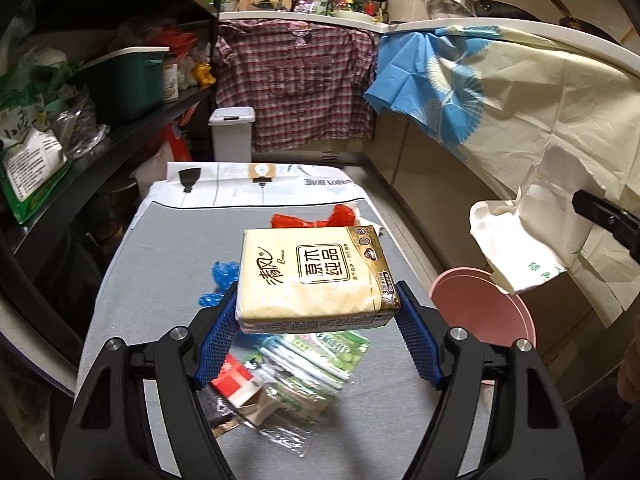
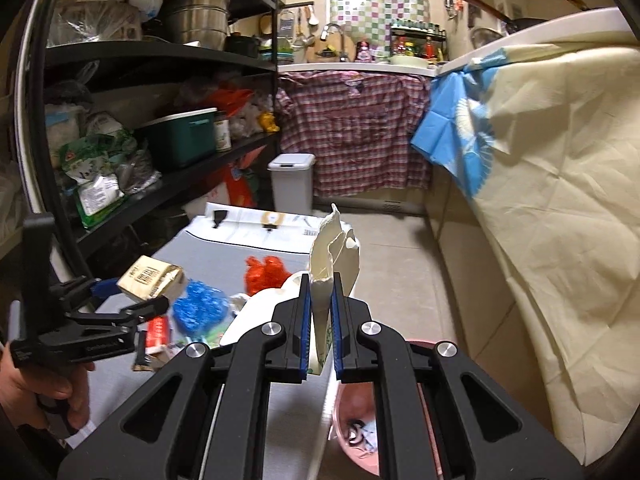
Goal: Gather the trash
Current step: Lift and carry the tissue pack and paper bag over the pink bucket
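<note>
A yellow tissue pack (image 1: pixel 312 276) hangs above the grey table (image 1: pixel 160 280), and my left gripper (image 1: pixel 316 296) is shut on it, a blue pad on each side. The right wrist view shows the same pack (image 2: pixel 154 280) at the left, lifted in that gripper (image 2: pixel 132 300). My right gripper (image 2: pixel 322 280) is shut on a crumpled white plastic bag (image 2: pixel 332 252), held up over a pink bin (image 2: pixel 352 432). In the left wrist view this bag (image 1: pixel 516 240) hangs at the right above the pink bin (image 1: pixel 480 312).
On the table lie a red bag (image 1: pixel 312 220), a blue bag (image 1: pixel 224 276) and several wrappers (image 1: pixel 280 376). A white lidded bin (image 1: pixel 232 136) stands beyond the table. Black shelves (image 1: pixel 120 136) line the left. A draped counter (image 1: pixel 520 100) runs along the right.
</note>
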